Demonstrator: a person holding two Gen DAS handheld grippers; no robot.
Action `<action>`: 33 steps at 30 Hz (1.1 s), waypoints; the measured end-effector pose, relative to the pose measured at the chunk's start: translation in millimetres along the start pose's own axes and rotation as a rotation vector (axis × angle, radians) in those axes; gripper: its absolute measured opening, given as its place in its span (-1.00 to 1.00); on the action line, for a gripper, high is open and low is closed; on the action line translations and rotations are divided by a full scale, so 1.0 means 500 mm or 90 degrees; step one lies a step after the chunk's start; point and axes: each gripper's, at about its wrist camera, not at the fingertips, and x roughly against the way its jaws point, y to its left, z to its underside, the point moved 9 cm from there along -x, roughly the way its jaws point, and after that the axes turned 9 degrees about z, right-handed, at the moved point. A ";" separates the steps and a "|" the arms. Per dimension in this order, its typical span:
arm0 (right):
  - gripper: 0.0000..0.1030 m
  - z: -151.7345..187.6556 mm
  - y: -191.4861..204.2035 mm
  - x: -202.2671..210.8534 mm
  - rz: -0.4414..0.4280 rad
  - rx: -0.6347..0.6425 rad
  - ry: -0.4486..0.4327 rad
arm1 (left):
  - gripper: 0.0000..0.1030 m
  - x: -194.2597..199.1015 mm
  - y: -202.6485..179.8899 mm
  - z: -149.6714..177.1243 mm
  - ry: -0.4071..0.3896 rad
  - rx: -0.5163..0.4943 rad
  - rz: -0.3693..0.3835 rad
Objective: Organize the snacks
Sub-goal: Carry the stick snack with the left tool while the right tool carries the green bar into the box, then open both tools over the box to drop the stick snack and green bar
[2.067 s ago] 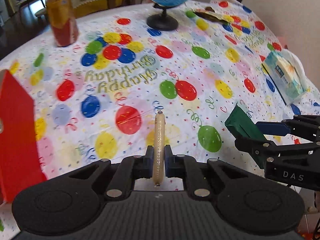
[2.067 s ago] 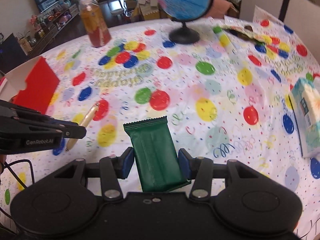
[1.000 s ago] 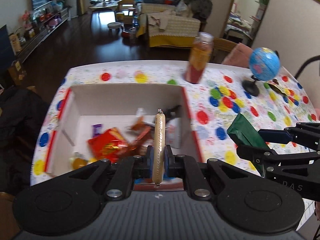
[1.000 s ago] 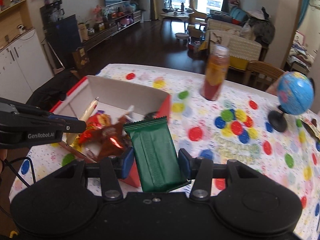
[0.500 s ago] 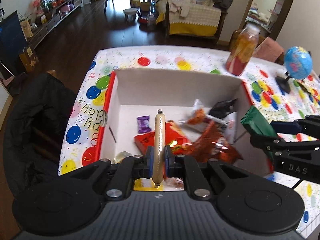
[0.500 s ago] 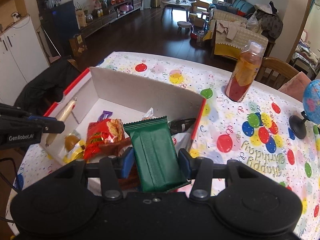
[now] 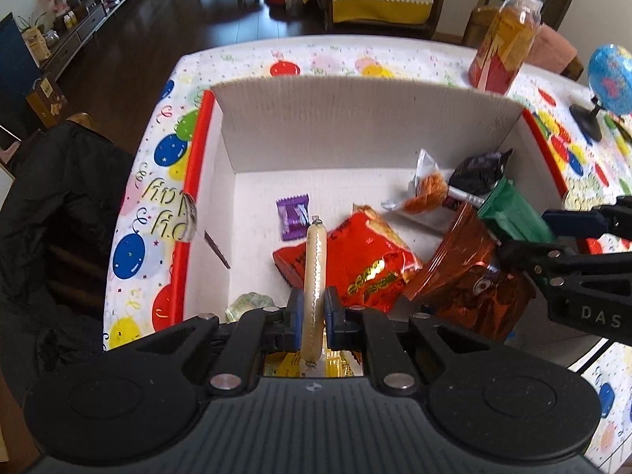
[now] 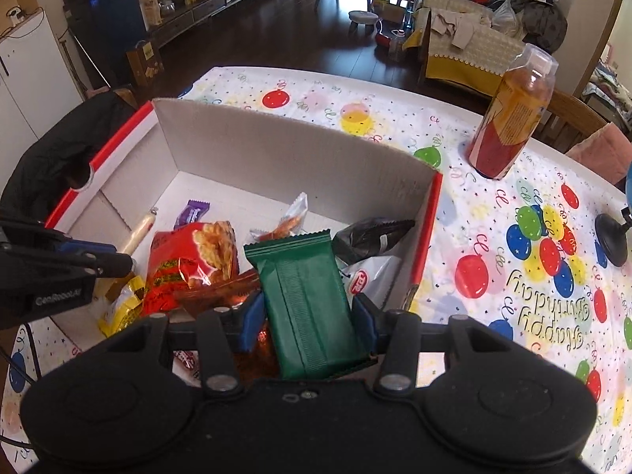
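A pale sausage stick (image 7: 315, 276) and a green wrapped bar (image 8: 306, 296) hang tilted above the open cardboard box (image 7: 355, 134) (already holding red, orange, purple and black snack packets), each clamped between gripper pads.

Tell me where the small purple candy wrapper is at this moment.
The small purple candy wrapper lies on the white floor of the cardboard box, left of centre in the left wrist view, just behind the red crinkly snack bag.

Matt corrugated cardboard box (image 7: 355, 126), glossy foil snack bags (image 7: 367, 264), slick plastic tablecloth (image 8: 513, 237).
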 end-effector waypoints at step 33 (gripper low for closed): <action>0.79 0.028 -0.002 0.175 -0.029 -0.062 -0.094 | 0.38 0.161 -0.027 0.047 -0.109 0.030 0.034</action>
